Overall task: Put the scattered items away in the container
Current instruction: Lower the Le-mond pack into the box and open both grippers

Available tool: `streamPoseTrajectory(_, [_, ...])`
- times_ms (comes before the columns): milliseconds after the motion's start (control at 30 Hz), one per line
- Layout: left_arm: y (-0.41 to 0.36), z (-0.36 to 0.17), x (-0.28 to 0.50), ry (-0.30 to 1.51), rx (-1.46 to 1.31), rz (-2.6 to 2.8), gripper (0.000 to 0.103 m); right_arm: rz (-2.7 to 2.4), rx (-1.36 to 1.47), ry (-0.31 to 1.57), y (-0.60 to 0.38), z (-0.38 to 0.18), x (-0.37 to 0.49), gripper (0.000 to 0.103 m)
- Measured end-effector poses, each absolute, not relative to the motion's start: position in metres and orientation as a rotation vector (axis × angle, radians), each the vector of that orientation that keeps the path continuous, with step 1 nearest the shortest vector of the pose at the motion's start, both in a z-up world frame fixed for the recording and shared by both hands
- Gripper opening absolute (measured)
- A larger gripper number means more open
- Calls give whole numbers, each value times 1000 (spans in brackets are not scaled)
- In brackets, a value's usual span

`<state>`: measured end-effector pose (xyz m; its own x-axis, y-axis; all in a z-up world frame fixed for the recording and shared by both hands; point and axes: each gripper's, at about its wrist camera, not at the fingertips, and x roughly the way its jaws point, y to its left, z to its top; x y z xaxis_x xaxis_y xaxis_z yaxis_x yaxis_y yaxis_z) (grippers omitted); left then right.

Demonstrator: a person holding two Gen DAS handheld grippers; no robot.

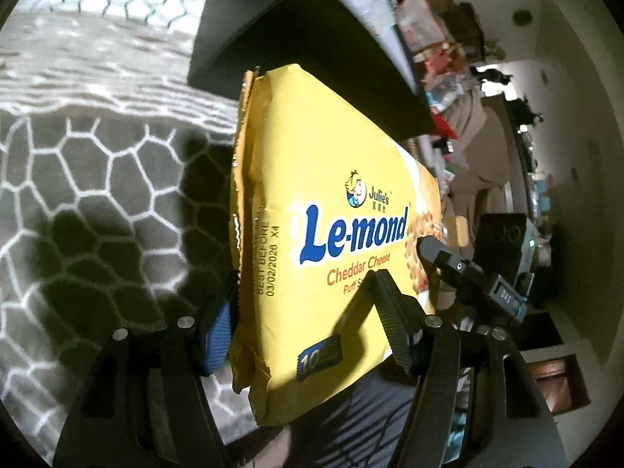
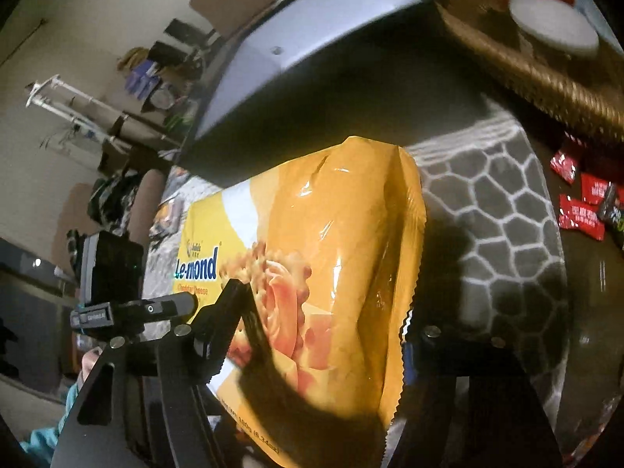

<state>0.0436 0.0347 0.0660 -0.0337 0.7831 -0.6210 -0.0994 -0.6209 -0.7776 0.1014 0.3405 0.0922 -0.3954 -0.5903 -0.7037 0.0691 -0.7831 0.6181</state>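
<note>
The left tongs (image 1: 308, 319) are clamped on one end of a yellow crinkly plastic packet of Le-mond cheddar cheese puff biscuits (image 1: 312, 195). A blue ribbed pad (image 1: 218, 335) presses one face of the packet and a black ribbed finger (image 1: 390, 319) presses the printed face. The packet stands up from these tongs on its edge, its crimped end seam pointing away from them.

The right tongs (image 2: 327, 335) hold the other end of the same packet (image 2: 331, 241). Their black finger (image 2: 241, 312) lies flat against the printed face, and the far finger, mostly hidden behind the serrated end seam, sits tight at the other side, so the packet is squeezed between them. Seen past the left tongs, the tip of the right tool (image 1: 460, 269) sits just beside the packet's edge.

Beyond the packet's far end, ahead of both tongs, lies a large dark box-like container with a pale grey rim (image 2: 296, 58); the packet's top edge is close to its dark side. Beneath both tongs spreads a grey rug with a white honeycomb pattern (image 1: 97, 195). To the right of the right tongs, well apart on a dark brown bench (image 2: 600, 273), lie several small red sweet wrappers (image 2: 581, 214), with a woven brown wicker basket (image 2: 546, 74) farther ahead.
</note>
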Motion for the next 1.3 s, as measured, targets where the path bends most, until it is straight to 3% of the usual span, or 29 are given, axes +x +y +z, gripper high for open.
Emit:
streamPoseTrajectory(200, [34,133,39,-703,-1513,1782,62,-2259,1298,-651,335,159,87,69])
streamPoseTrajectory(433, [50,201,-21,-678,-1441,1857,62,-2311,1242,-628,342,212,27,68])
streamPoseTrajectory(667, [64,232,-98,-673,-1402,1904,62,-2361,1227,-633,350,246,-59,68])
streamPoseTrajectory(867, [82,228,-166,-688,-1424,1925,63,-2376,1252,-636,357,249,-136,68])
streamPoseTrajectory(1300, [103,165,-261,-622,-1561,1983,64,-2326,1423,-653,370,172,-262,68])
